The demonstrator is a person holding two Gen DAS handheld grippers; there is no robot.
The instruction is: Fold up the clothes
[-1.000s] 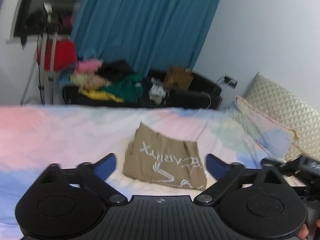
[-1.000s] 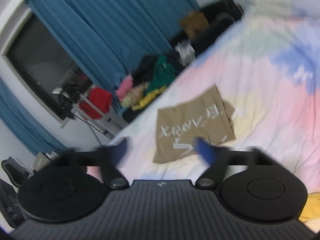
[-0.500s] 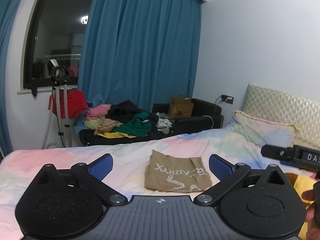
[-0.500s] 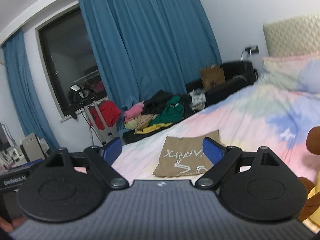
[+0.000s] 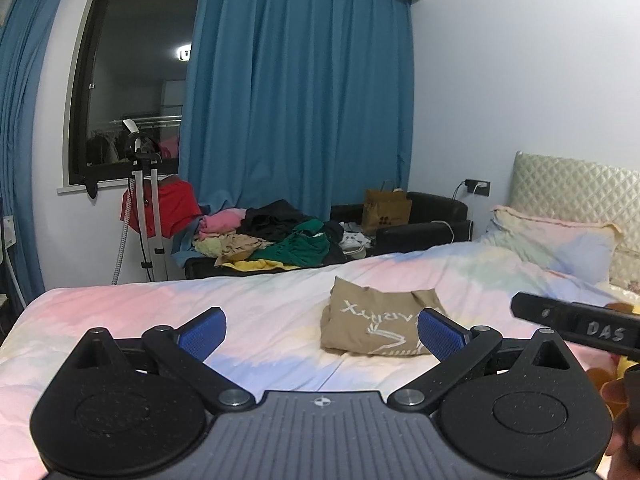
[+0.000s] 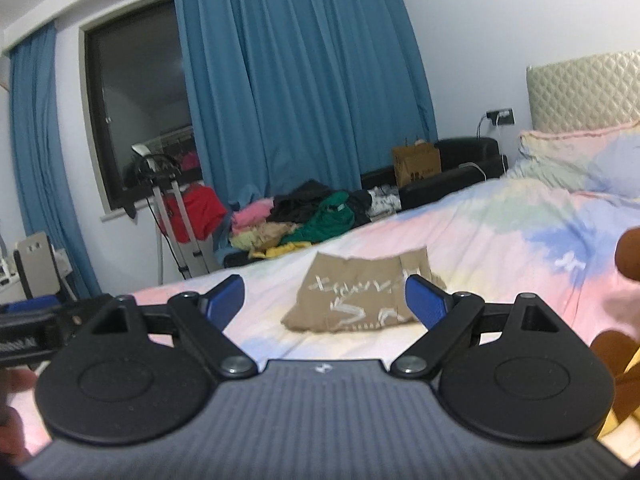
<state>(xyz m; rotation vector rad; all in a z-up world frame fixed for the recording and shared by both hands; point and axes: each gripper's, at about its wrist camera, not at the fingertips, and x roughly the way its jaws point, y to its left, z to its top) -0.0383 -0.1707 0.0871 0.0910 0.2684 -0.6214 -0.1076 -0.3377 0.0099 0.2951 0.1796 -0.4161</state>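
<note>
A folded tan shirt point(image 5: 376, 322) with white lettering lies flat on the pastel bedsheet point(image 5: 260, 300); it also shows in the right wrist view point(image 6: 356, 298). My left gripper point(image 5: 322, 328) is open and empty, held back above the bed's near side, with the shirt ahead and to the right. My right gripper point(image 6: 325, 299) is open and empty, with the shirt straight ahead between its blue pads. The right gripper's body point(image 5: 576, 324) shows at the right edge of the left wrist view.
A pile of unfolded clothes point(image 5: 276, 240) lies on a black sofa beyond the bed, with a brown paper bag point(image 5: 386, 210). A garment steamer stand point(image 5: 140, 200) is by the window. Pillows point(image 5: 560, 240) and headboard are at the right. A brown plush toy point(image 6: 628, 260) is at the right.
Both grippers have risen and levelled from looking down at the bed. The views now take in the room. The shirt has stayed in place.
</note>
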